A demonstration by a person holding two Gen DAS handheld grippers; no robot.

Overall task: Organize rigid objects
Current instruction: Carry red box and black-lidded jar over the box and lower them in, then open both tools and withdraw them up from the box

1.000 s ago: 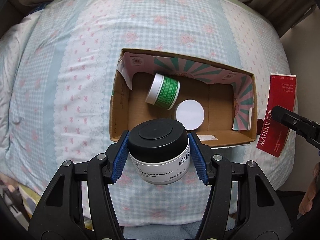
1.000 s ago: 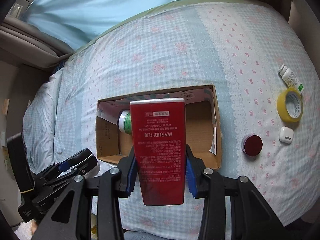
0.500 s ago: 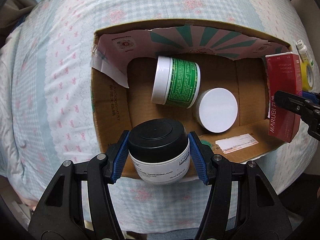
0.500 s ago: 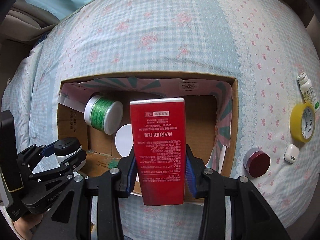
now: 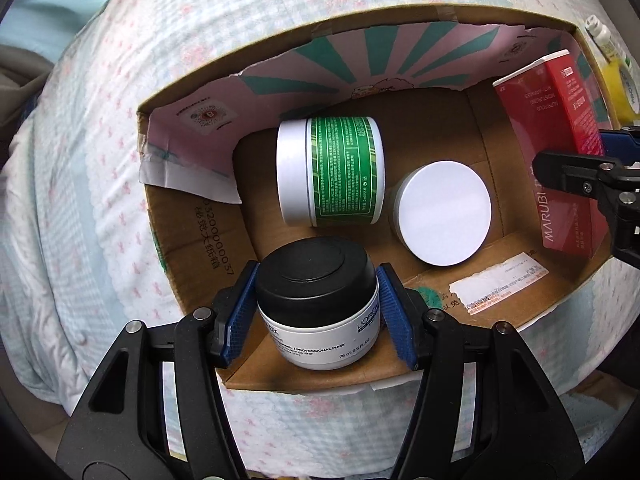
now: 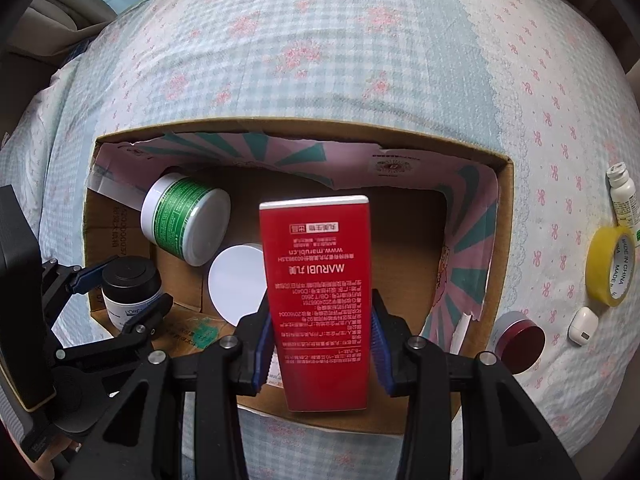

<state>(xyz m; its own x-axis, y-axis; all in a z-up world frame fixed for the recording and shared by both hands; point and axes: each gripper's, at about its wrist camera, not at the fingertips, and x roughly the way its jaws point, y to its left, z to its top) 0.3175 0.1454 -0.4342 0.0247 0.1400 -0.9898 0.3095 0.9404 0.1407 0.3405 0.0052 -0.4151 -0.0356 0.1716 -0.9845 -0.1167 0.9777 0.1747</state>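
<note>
Low in the cardboard box [image 5: 192,248], left hand-held gripper [image 5: 316,300] jaws opening around rigid slick jar [image 5: 316,312]; right hand-held gripper [image 6: 318,344] clamps light crushable red carton [image 6: 318,288] by its flat sides

Both wrist cameras look straight down, close above the box [image 5: 192,280] on the bed [image 6: 320,60]. The left covers its left end, the right its middle. Both show the box floor, and each shows the other gripper.

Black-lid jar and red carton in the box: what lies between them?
The white-lid jar stands between the black-lid jar and the red carton in the right wrist view; bare cardboard otherwise.
</note>
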